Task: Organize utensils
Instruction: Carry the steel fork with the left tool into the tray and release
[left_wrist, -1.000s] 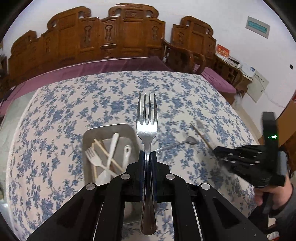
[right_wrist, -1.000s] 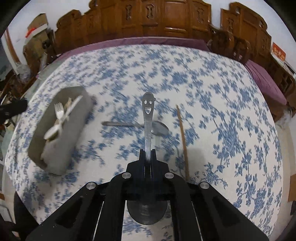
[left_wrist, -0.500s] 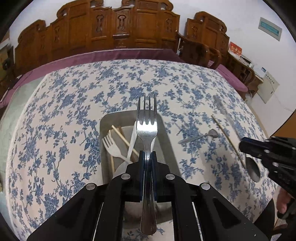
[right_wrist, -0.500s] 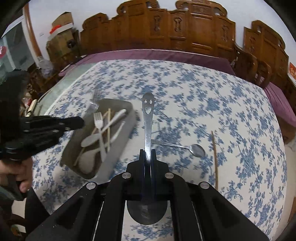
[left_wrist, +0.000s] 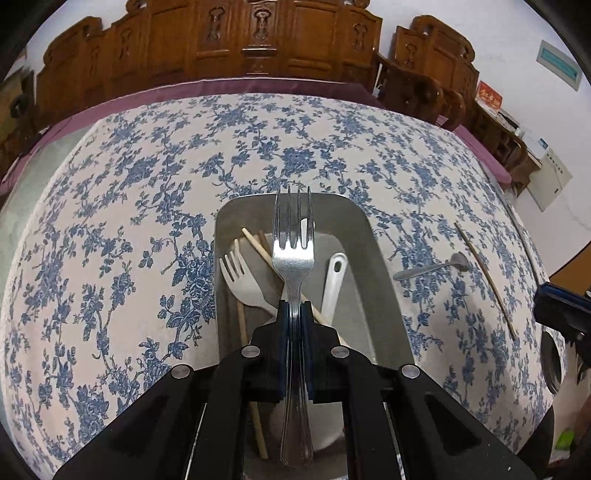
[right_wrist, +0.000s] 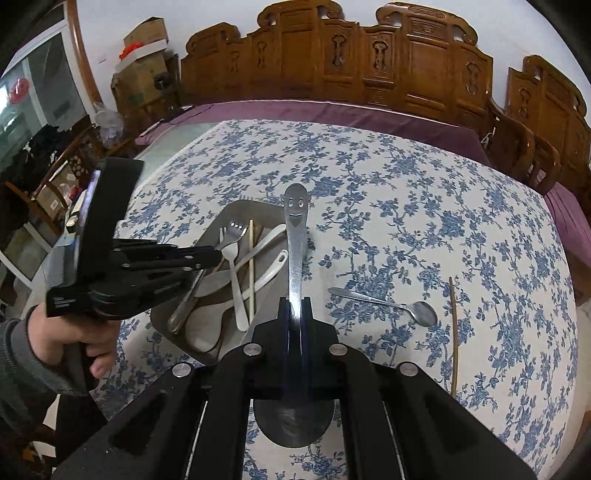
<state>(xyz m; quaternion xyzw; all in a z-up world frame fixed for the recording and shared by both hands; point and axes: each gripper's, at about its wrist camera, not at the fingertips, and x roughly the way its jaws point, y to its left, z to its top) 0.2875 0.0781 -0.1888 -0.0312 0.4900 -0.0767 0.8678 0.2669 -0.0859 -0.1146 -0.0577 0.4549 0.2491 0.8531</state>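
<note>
The fork (left_wrist: 292, 258) was clamped by its neck in the closed left gripper (left_wrist: 293, 314) and held above the tray (left_wrist: 384, 280), tines toward the tray's far edge. The spoon (right_wrist: 295, 236) was pinched by its handle in the closed right gripper (right_wrist: 294, 310), smiley end forward, bowl hanging behind the jaws, just beside the tray's right edge. Both were judged stiff, smooth steel, fairly light, likely to pivot or slip in narrow pads; a hold nearer the balance point would be steadier. A teaspoon (right_wrist: 384, 304) and a chopstick (right_wrist: 455, 332) lay on the table (right_wrist: 424, 206) near its right edge. The thin chopstick was judged hard to lift flat; it would best be taken mid-length
</note>
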